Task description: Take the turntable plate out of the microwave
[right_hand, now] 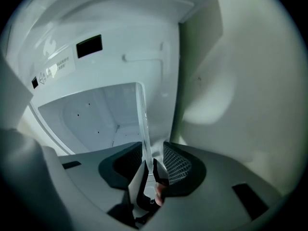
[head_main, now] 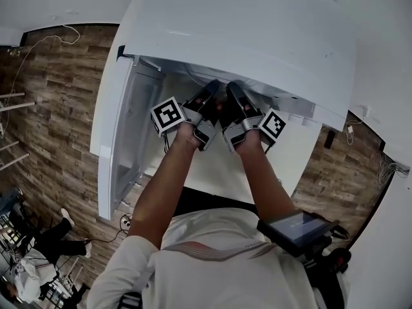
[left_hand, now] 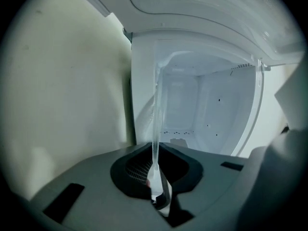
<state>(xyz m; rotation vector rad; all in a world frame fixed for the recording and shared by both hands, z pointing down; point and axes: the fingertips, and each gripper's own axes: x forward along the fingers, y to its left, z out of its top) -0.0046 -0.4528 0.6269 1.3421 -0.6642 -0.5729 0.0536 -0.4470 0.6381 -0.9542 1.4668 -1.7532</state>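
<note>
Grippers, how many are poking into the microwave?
2. The left gripper and the right gripper sit side by side at the microwave opening, each straddling the rim of the glass plate.

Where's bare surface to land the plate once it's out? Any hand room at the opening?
Bare white tabletop right of the right forearm, and a strip between the forearms. The microwave opening is crowded: left gripper, right gripper and turntable plate fill it; open door blocks the left.

The turntable plate (left_hand: 156, 121) is clear, smooth glass — the microwave (left_hand: 202, 13) glossy white.
</note>
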